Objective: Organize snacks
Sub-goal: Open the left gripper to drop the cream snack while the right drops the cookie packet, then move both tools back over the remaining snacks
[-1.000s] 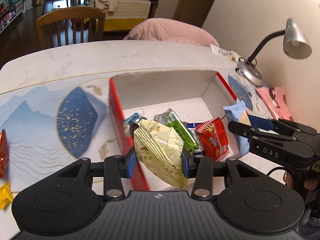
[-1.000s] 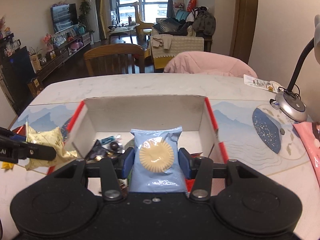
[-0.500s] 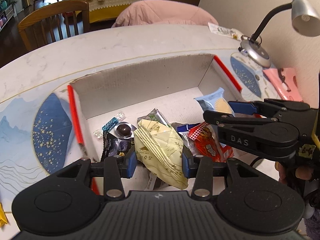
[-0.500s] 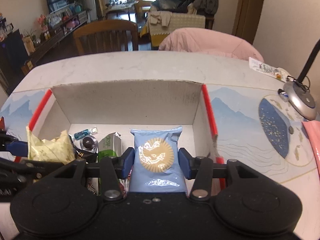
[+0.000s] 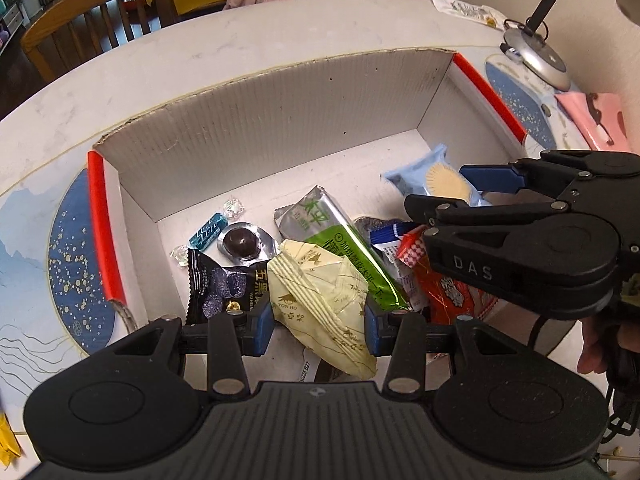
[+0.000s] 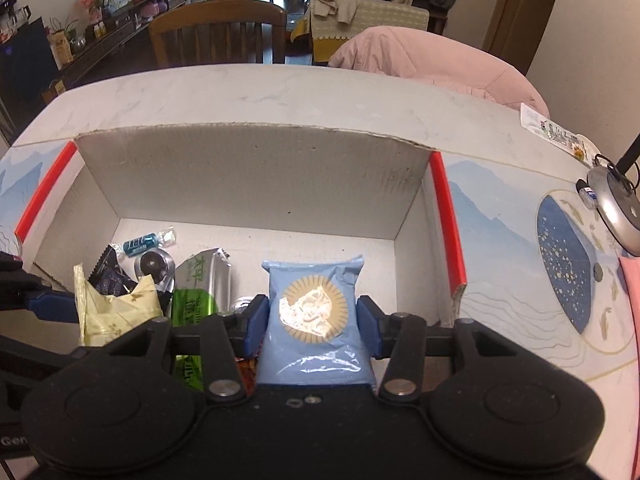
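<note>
My left gripper: blue pads clamped on a pale yellow packet, lower centre of the left view. The packet's long axis runs from upper left to lower right, its crimped end tilted toward the upper left, its lower tip hanging past the pads toward me. It hangs over the near part of the box.

My right gripper: pads clamped on a blue packet, lower centre of the right view. Its long axis runs straight up the frame, away from me, with the round biscuit print facing the camera and the crimped top edge pointing at the box's far wall. In the left view I see this packet at centre right, over the box's right side.

Box contents, centre of the left view: green bar, black packet, foil chocolate, blue candy, red packet.

Upper right of the left view: lamp base on the table.
</note>
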A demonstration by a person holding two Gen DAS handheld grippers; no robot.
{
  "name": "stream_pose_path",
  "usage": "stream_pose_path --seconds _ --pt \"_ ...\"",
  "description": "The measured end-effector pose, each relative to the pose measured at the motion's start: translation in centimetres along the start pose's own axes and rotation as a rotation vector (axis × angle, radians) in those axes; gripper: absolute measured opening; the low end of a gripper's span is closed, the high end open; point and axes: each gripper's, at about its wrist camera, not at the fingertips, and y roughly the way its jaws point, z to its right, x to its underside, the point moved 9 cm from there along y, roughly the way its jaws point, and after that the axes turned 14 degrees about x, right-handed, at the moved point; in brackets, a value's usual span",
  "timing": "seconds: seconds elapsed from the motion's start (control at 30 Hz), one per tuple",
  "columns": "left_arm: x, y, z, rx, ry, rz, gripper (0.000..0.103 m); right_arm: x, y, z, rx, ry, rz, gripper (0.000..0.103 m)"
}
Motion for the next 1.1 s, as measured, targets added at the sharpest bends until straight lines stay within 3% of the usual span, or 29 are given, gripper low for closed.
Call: stream_pose_path --seconds 0.27,0.47,0.7,1.1 --pt "-0.1 0.6 -0.5 -0.013 -0.012 -0.023 0.044 -0.1 0.0 0.0 -0.007 -0.005 -0.002 0.048" --pt "0.4 0.2 -0.9 0.001 -0.029 -0.023 0.045 0.0 -0.9 0.2 -0.015 0.016 0.011 0.054" --pt "0.7 -1.6 -0.7 0.034 -0.028 0.021 0.055 0.2 -3.2 0.2 -0.031 0.036 0.042 0.059" --pt "1.9 -6.4 0.7 0.104 0.023 0.127 0.056 0.0 -8.5 -0.5 -0.080 0.069 0.115 0.064"
